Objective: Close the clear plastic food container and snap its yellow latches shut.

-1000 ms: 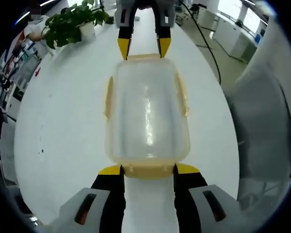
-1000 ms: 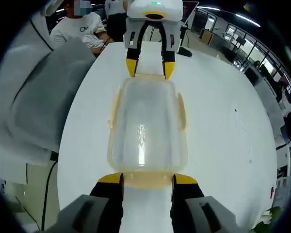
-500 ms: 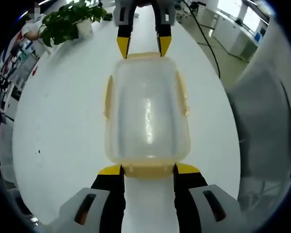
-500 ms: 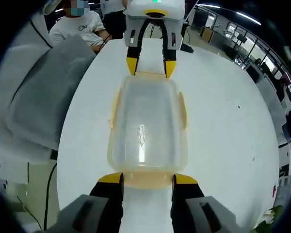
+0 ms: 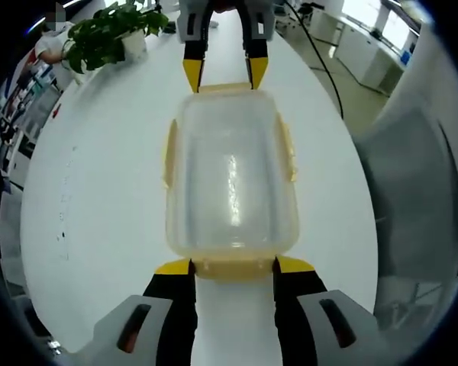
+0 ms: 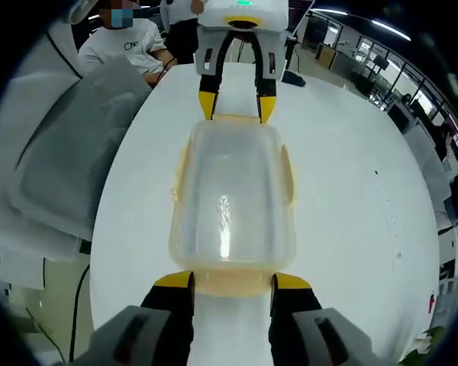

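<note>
Long white table [image 5: 99,175] in an open office, clear plastic food container with yellow latches [image 5: 230,179] lying lidded at its middle, unmoved since a second ago, left gripper [image 5: 233,265] and right gripper [image 6: 223,280] still spread, jaws flanking opposite end latches, leafy green potted plant [image 5: 107,34] slightly shifted in view.

Clear plastic food container [image 5: 230,183] with yellow latches [image 5: 235,266], yellow-tipped black left gripper [image 5: 233,268], white table [image 5: 99,175], green leafy plant [image 5: 103,34].
</note>
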`<state>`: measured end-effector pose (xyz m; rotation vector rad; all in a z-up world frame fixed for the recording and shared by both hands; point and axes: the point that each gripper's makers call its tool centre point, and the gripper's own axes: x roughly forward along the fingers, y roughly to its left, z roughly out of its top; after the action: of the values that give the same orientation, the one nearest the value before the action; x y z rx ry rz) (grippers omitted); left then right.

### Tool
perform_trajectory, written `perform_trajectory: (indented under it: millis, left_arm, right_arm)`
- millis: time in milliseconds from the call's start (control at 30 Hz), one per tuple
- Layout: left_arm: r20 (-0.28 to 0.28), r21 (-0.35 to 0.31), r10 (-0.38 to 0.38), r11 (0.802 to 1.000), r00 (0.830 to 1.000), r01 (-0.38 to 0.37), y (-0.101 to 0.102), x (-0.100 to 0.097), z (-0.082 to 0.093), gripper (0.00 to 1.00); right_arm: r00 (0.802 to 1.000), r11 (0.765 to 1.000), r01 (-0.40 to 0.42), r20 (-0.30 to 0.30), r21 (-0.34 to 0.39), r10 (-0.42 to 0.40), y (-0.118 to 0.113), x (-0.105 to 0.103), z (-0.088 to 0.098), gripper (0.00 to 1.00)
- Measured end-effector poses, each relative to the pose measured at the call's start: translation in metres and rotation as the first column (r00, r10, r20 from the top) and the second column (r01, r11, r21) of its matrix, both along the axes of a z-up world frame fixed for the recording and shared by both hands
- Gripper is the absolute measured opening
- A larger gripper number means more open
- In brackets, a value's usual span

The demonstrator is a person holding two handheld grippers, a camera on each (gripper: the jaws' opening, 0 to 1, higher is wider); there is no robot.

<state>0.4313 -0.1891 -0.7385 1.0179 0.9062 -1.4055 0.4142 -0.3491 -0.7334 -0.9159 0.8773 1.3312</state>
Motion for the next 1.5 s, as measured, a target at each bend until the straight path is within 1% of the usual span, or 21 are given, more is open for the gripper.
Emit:
perform_trajectory:
  millis: [100, 167, 233, 400, 700, 733, 833, 933, 1033, 1100, 1167, 1200, 1300, 1500]
  left_arm:
    - [-0.006, 0.007, 0.006, 1.0, 1.0, -0.006, 0.003, 0.001, -0.002, 0.37]
    - [-0.004, 0.008, 0.006, 1.0, 1.0, -0.006, 0.002, 0.001, -0.003, 0.37]
    - [0.006, 0.017, -0.007, 1.0, 1.0, 0.007, 0.0, 0.001, -0.007, 0.37]
    - [-0.002, 0.008, 0.006, 1.0, 1.0, -0.006, -0.001, 0.001, -0.005, 0.37]
    - [0.007, 0.02, 0.008, 1.0, 1.0, -0.008, 0.0, 0.0, -0.008, 0.38]
    - [0.014, 0.019, -0.002, 1.0, 1.0, 0.002, 0.0, 0.001, -0.009, 0.38]
    - [0.003, 0.001, 0.015, 1.0, 1.0, -0.015, 0.0, 0.001, -0.008, 0.38]
    - [-0.003, -0.008, 0.023, 1.0, 1.0, -0.023, -0.001, -0.001, -0.006, 0.41]
    - [-0.024, -0.016, 0.035, 0.999, 0.999, -0.035, 0.0, -0.005, -0.006, 0.46]
    - [-0.02, -0.015, 0.036, 0.999, 0.999, -0.037, 0.002, -0.005, -0.006, 0.46]
    - [-0.035, -0.017, 0.057, 0.998, 0.998, -0.057, 0.003, -0.005, -0.006, 0.48]
    - [-0.036, -0.022, 0.066, 0.998, 0.997, -0.067, 0.003, -0.005, -0.005, 0.49]
    - [-0.039, -0.032, 0.081, 0.996, 0.996, -0.082, 0.006, -0.005, -0.003, 0.49]
    - [-0.038, -0.033, 0.1, 0.994, 0.994, -0.102, 0.01, -0.004, -0.002, 0.51]
  right_arm:
    - [1.0, 1.0, 0.001, -0.005, 0.004, -0.001, 0.003, 0.001, -0.001, 0.37]
    - [1.0, 1.0, -0.01, 0.004, -0.022, 0.01, 0.001, 0.001, -0.006, 0.37]
    - [1.0, 1.0, -0.002, -0.013, -0.028, 0.002, 0.001, 0.0, -0.01, 0.37]
    - [1.0, 1.0, -0.002, -0.01, -0.028, 0.001, -0.002, 0.001, -0.009, 0.37]
    - [1.0, 0.999, 0.009, -0.006, -0.033, -0.009, -0.002, 0.0, -0.01, 0.38]
    - [1.0, 0.999, 0.014, -0.007, -0.036, -0.014, -0.002, 0.0, -0.011, 0.38]
    - [1.0, 0.998, -0.008, 0.006, -0.067, 0.008, -0.005, -0.001, -0.014, 0.38]
    - [1.0, 0.998, -0.004, 0.003, -0.063, 0.004, -0.004, -0.001, -0.013, 0.4]
    - [1.0, 0.998, -0.008, 0.002, -0.064, 0.008, -0.003, -0.002, -0.011, 0.4]
    - [1.0, 0.998, -0.006, -0.001, -0.067, 0.006, -0.003, -0.002, -0.011, 0.41]
    - [1.0, 0.998, -0.004, 0.004, -0.064, 0.005, -0.004, -0.002, -0.008, 0.4]
    - [1.0, 0.998, 0.003, -0.005, -0.057, -0.003, -0.004, -0.002, -0.006, 0.4]
    - [1.0, 0.998, 0.0, 0.002, -0.061, 0.001, -0.006, -0.001, -0.002, 0.39]
    - [1.0, 0.998, 0.013, 0.011, -0.059, -0.012, -0.008, -0.001, 0.004, 0.4]
